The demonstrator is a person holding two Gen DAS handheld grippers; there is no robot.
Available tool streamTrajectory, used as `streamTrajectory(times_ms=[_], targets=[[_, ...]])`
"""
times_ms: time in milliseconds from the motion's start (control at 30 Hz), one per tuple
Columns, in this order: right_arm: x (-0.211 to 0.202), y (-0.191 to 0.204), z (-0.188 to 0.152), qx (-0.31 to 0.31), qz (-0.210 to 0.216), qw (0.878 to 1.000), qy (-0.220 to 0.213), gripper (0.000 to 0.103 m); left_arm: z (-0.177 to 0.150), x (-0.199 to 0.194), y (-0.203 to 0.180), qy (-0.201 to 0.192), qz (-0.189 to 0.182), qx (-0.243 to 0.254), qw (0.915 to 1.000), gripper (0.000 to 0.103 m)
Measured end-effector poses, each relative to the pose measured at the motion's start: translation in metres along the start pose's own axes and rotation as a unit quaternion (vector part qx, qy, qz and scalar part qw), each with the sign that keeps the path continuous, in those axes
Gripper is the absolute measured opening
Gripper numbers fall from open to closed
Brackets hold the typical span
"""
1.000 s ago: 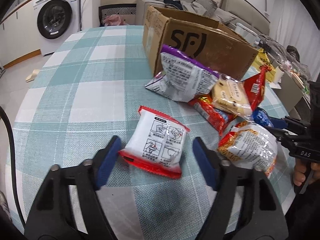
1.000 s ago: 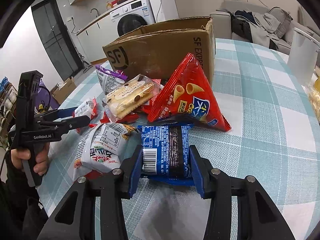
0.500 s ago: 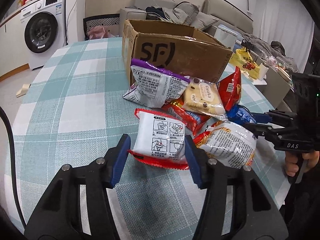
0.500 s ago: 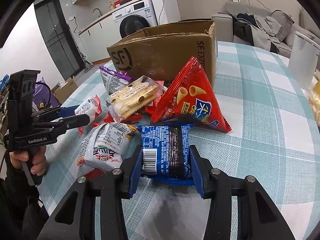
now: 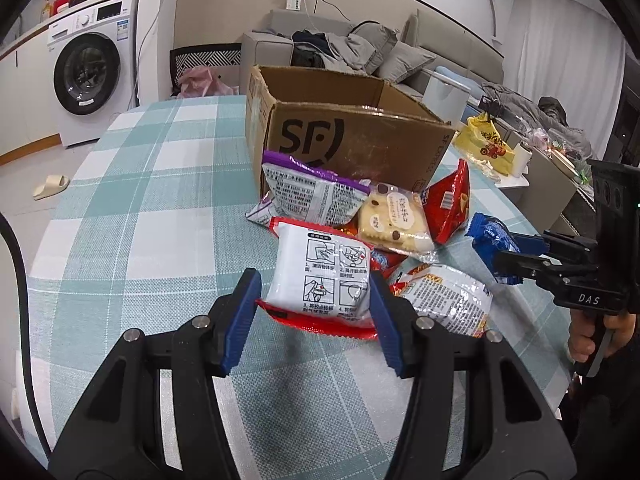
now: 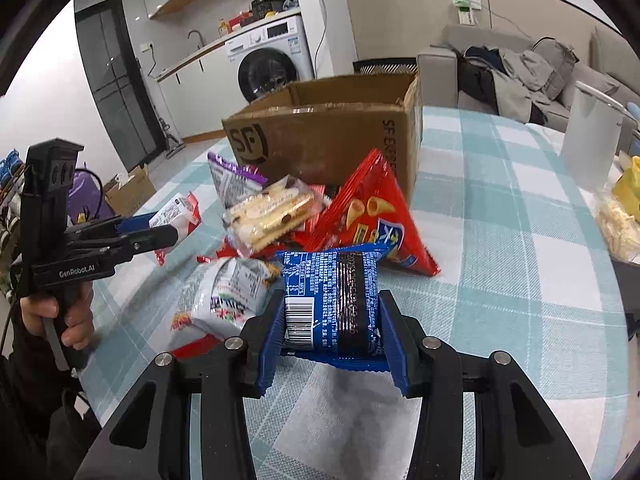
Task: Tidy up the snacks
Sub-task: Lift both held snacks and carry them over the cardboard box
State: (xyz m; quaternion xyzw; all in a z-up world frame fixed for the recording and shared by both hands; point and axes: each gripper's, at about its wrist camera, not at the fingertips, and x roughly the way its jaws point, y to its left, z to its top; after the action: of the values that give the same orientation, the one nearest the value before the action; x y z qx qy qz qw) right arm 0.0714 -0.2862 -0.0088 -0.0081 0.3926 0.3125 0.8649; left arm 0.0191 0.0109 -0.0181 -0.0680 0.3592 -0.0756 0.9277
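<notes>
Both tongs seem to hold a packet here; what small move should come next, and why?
Probably carry both packets up over the open cardboard box: the left tongs grip the white-and-red packet, and the right tongs grip the blue packet.

a home: washing machine, sofa, checked table

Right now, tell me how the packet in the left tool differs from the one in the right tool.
The white packet has red edges and printed instruction pictures; the blue packet shows a barcode and a dark central band. Each is clamped at its sides: white in the left tool, blue in the right tool. Both are sealed and puffy.
</notes>
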Motion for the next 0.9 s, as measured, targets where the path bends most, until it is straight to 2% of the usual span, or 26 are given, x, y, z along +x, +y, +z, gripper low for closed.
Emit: streamTrajectory(times_ms=[567, 900], targets=[[-0.023, 0.002, 0.036, 0.005, -0.006, 0.998, -0.069, 0.046, 0.029, -0.014, -0.015, -0.04, 0.001, 0.002, 0.9992, 0.052], [-0.022, 0.003, 0.059, 0.006, -0.002, 0.996, -0.084, 0.046, 0.059, -0.014, -0.022, -0.059, -0.003, 0.001, 0.9983, 0.052]])
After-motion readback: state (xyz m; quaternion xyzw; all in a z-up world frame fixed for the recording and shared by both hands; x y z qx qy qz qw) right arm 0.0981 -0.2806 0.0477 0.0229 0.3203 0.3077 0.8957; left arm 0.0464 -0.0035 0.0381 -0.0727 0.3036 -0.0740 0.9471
